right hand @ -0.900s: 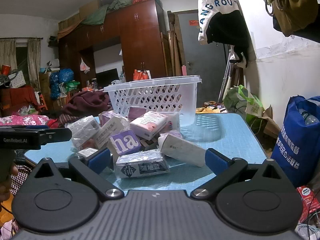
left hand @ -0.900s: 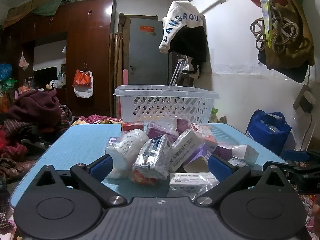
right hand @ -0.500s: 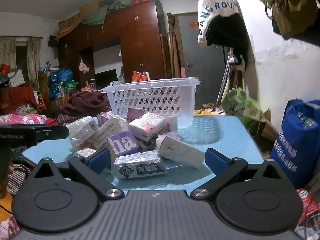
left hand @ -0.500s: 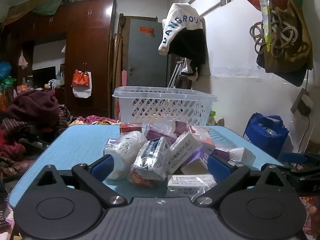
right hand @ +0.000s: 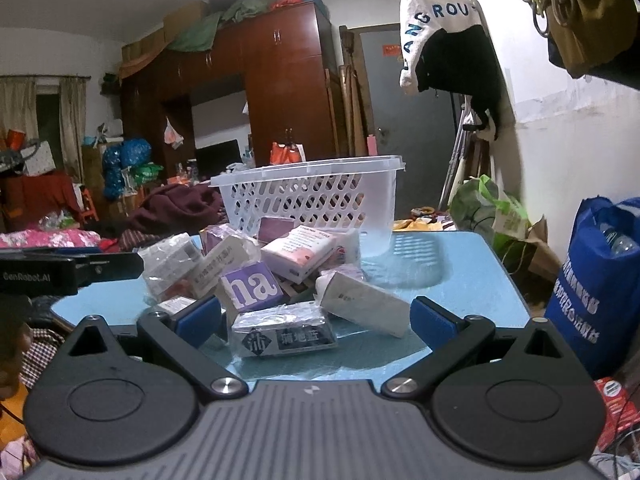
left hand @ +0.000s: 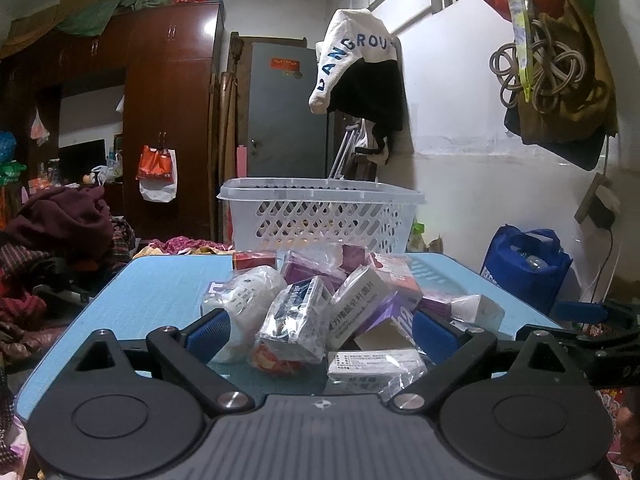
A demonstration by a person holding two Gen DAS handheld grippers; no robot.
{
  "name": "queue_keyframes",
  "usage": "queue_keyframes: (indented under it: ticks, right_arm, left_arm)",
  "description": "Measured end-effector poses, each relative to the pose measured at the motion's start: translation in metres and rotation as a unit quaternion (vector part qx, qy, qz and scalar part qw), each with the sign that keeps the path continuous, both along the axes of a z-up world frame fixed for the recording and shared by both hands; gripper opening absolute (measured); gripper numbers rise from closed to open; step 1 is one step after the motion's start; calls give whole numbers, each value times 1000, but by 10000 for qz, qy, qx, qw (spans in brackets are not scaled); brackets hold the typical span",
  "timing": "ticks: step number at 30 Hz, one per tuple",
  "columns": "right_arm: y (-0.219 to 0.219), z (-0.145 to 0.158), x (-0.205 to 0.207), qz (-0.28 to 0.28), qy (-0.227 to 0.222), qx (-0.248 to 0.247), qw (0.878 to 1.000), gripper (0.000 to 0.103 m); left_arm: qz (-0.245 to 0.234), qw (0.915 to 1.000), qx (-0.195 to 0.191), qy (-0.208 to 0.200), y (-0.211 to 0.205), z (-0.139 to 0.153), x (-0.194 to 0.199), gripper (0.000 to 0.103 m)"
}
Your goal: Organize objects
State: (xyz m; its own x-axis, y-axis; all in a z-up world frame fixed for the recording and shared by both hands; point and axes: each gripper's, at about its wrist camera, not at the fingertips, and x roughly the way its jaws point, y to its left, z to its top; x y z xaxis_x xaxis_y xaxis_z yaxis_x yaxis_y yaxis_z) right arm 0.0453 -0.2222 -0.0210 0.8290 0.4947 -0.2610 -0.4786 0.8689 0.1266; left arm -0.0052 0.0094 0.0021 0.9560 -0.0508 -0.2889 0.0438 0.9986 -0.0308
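Pile of packets ahead between spread fingers of left gripper, right gripper; nothing grasped.

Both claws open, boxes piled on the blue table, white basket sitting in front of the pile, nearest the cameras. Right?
Not quite. The white basket stands behind the pile of boxes, on its far side, as the right wrist view shows. The rest holds: left claw and right claw open, blue table.

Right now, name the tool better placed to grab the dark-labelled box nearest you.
Right tool: the dark-labelled box lies between its open fingers, unobstructed. The left tool faces other packets.
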Motion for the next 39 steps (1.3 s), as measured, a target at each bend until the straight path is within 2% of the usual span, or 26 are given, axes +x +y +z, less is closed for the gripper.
queue_keyframes:
  ticks: [12,22,33,39]
  right_arm:
    - [5,0,-3,-71,-164,-200,9996,103]
    - [-8,1,1,239,77,289,9993,103]
    - [-9,1,0,124,17,257,9996,103]
    - [-15,-1,5,247,-22,419,9988,103]
  left_arm:
    - [37,10000,28,7,4,-1,0,100]
    - [45,10000,69,-7,4,0,-1,100]
    - [63,10000,67,-27,5,0,-1,100]
    - [295,9993,-143,-192,36,3,-2,100]
